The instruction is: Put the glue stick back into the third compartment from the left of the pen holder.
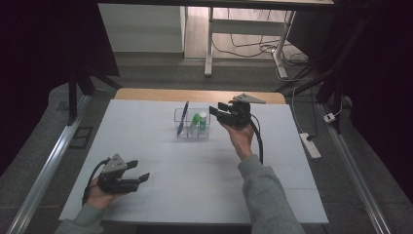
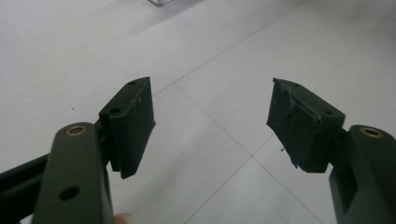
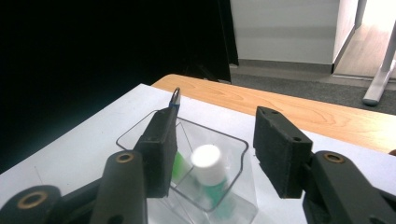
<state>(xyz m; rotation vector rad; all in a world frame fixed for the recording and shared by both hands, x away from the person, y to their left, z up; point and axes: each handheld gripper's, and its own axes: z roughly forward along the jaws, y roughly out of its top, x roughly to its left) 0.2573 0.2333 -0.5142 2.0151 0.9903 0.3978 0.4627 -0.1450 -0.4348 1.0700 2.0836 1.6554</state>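
Note:
A clear plastic organiser box (image 1: 192, 131) stands at the middle back of the white table cover. A blue pen (image 1: 183, 117) leans in its left section. A white-capped green bottle (image 1: 203, 121) and a green-capped item (image 1: 195, 118) stand in its right part. My right gripper (image 1: 213, 113) hovers just right of the box, open, jaws aimed left at it. In the right gripper view the white-capped bottle (image 3: 208, 169) sits between the open jaws, below them, with the pen tip (image 3: 175, 96) behind the left jaw. My left gripper (image 1: 138, 170) rests open at the front left, nothing between its jaws.
The white cover (image 1: 195, 175) spans the table, with a strip of bare wood (image 1: 195, 94) along the far edge. Beyond it are a desk's legs (image 1: 209, 48) and cables on the floor. A power strip (image 1: 310, 145) lies on the floor at the right.

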